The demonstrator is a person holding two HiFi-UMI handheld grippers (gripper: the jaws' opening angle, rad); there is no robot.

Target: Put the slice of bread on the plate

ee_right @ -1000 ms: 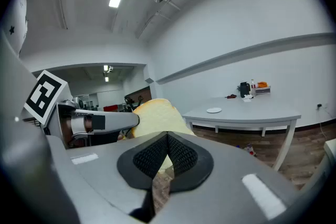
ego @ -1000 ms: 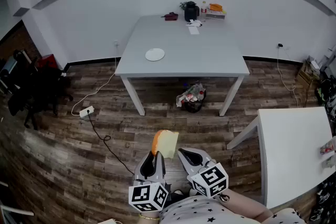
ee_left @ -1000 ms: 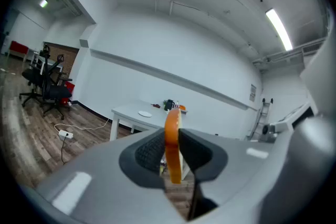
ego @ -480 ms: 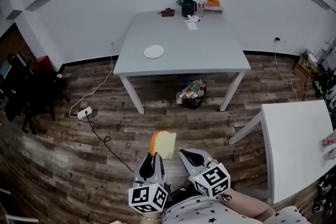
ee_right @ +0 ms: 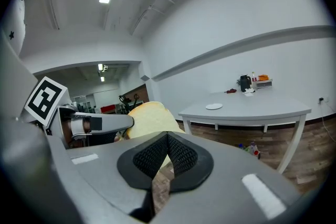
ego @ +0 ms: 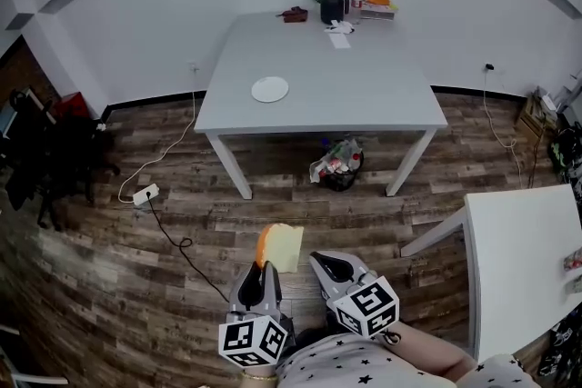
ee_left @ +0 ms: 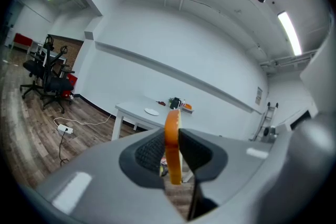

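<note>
The slice of bread (ego: 279,247), pale with an orange-brown crust, stands upright in my left gripper (ego: 265,272), which is shut on its lower edge above the wooden floor. In the left gripper view the slice (ee_left: 172,150) shows edge-on between the black pads. My right gripper (ego: 320,263) hangs just right of it, shut and empty; in its own view the jaws (ee_right: 167,137) meet and the slice (ee_right: 148,117) rises behind them. The small white plate (ego: 270,89) lies on the grey table (ego: 364,95) far ahead, also visible as the plate (ee_left: 152,111) and the plate (ee_right: 213,106).
A black kettle (ego: 333,5), a bottle and small items crowd the table's far edge. A bag of rubbish (ego: 336,166) sits under the table. A power strip (ego: 145,194) with cables lies on the floor at left, near dark chairs (ego: 45,159). A white table (ego: 523,259) stands at right.
The grey table and plate have drawn slightly nearer and sit lower in the head view. Both grippers keep the same pose, the bread still in the left one.
</note>
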